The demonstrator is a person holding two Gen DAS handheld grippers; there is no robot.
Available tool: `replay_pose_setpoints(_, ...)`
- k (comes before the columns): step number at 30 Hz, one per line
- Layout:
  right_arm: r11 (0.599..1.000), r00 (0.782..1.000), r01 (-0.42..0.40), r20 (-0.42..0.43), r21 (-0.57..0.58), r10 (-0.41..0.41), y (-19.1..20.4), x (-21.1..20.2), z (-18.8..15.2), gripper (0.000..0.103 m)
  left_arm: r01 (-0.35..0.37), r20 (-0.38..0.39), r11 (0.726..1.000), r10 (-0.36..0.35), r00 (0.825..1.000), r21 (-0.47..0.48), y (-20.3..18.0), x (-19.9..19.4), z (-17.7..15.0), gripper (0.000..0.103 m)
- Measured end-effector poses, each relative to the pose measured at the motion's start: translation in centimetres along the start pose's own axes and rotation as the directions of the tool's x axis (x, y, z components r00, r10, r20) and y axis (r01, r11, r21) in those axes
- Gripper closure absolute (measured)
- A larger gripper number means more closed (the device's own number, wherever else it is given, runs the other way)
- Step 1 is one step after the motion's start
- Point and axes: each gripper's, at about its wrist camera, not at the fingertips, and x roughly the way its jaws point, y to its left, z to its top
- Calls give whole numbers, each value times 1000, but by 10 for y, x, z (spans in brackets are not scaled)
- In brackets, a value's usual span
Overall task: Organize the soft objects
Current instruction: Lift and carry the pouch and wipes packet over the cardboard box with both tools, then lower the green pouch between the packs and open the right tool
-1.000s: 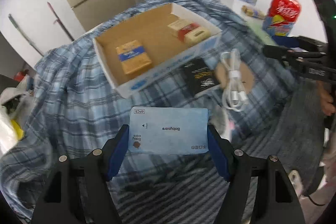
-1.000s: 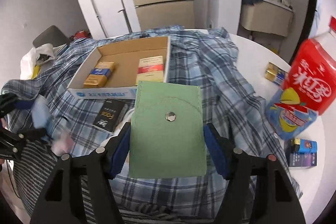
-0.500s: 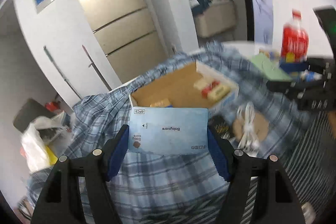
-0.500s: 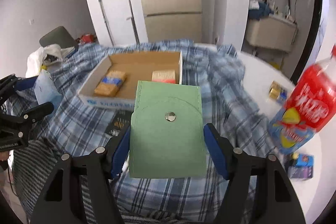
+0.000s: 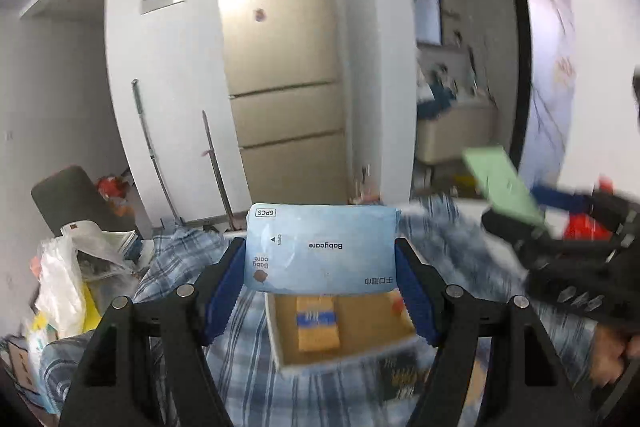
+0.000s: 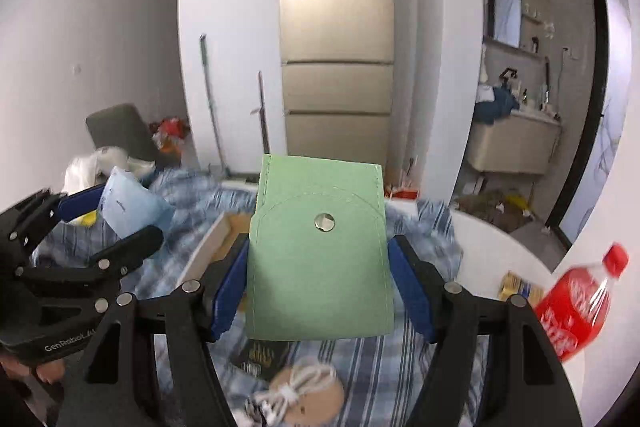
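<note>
My left gripper (image 5: 320, 271) is shut on a light blue Babycare wipes pack (image 5: 320, 249) and holds it above the cardboard box (image 5: 344, 323). My right gripper (image 6: 318, 283) is shut on a green snap pouch (image 6: 320, 267), held above the plaid cloth (image 6: 400, 367). In the left wrist view the right gripper (image 5: 560, 251) shows blurred at right with the green pouch (image 5: 500, 183). In the right wrist view the left gripper (image 6: 80, 247) shows at left with the blue pack (image 6: 128, 207). The box holds an orange-and-blue packet (image 5: 318, 325).
A black card wallet (image 6: 260, 359), a white coiled cable (image 6: 296, 391) on a round brown coaster and a red soda bottle (image 6: 580, 307) are on the table. A fridge (image 6: 336, 39) stands behind. Bags (image 5: 64, 287) lie at left.
Both grippers have risen and tilted up with their loads still held. The table has dropped low in both views and the fridge and wall now fill them.
</note>
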Motion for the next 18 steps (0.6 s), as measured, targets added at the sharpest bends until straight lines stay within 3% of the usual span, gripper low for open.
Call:
replay_pose_setpoints(4, 997, 998, 30, -50, 71, -27, -2, 33, 24, 35, -41, 57, 998, 44, 997, -53, 11, 13, 21, 29)
replay_pose_setpoints(8, 992, 999, -1, -52, 129, 8, 2, 62, 34, 35, -9, 28, 994, 12, 1000, -108, 32, 32, 18, 29)
replay_pose_setpoints(13, 986, 994, -61, -75, 158, 74, 13, 99, 12, 35, -32, -7, 995, 32, 999, -91, 46, 59, -2, 29)
replay_pose_setpoints(18, 984, 978, -72, -183, 161, 101, 22, 136, -20, 35, 0, -59, 997, -4, 998, -75, 49, 77, -15, 29)
